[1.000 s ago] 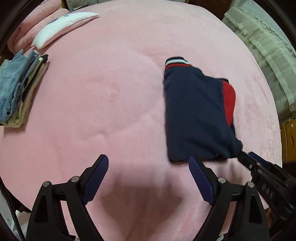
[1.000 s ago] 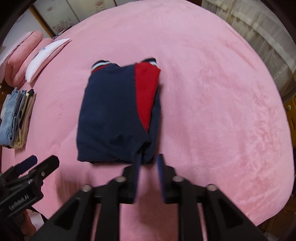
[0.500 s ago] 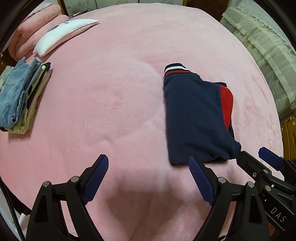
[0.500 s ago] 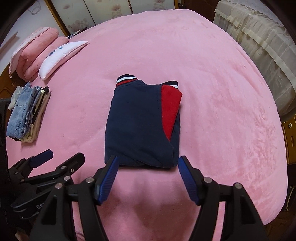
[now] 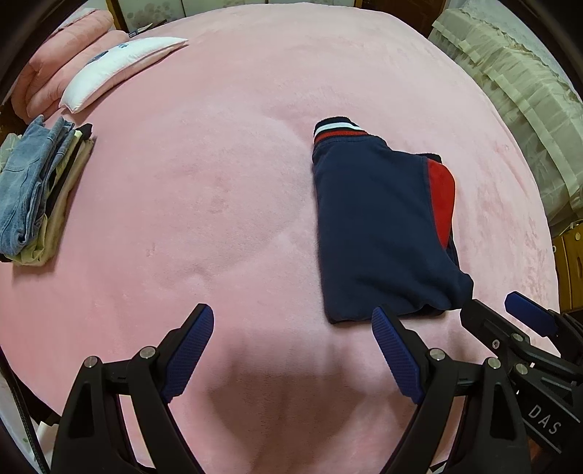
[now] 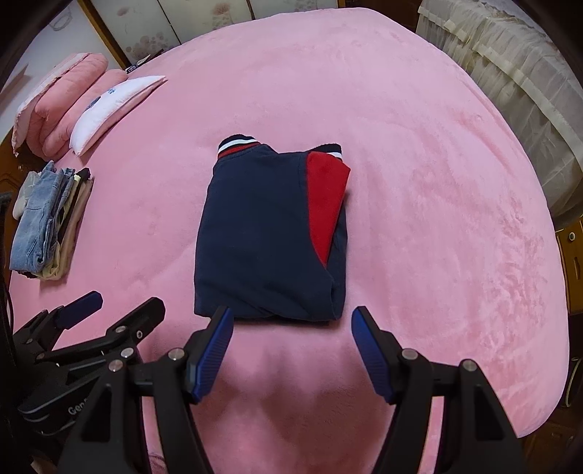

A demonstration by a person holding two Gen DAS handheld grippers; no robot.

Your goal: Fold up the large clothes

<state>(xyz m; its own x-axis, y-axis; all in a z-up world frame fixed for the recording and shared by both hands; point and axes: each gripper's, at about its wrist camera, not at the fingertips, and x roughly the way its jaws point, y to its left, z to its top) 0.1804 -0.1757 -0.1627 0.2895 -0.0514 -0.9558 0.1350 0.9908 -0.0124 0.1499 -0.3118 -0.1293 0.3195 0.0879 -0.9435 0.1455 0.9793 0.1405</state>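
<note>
A pink blanket point(image 6: 419, 182) covered the whole bed. At its far left corner lay a white pillow point(image 6: 113, 105) with a blue print, leaning against a rolled pink quilt point(image 6: 62, 98). Along the left edge sat a stack of folded clothes point(image 6: 47, 218), jeans on top and pale pieces beneath. Past the right edge hung cream curtains point(image 6: 510, 73), with a wooden drawer unit point(image 6: 572, 255) below them. Pale sliding doors point(image 6: 182, 18) stood behind the far edge.

Navy garment point(image 6: 262, 233) with red panel on pink bedspread point(image 6: 419, 182).
Garment cuffs striped navy, white, red; gripper pads point(image 6: 215, 346) blue, frames black. White pillow point(image 6: 109, 105), pink quilt point(image 6: 58, 102), stack of clothes point(image 6: 47, 218) light blue denim over cream and black. Curtain point(image 6: 510, 73) cream.
</note>
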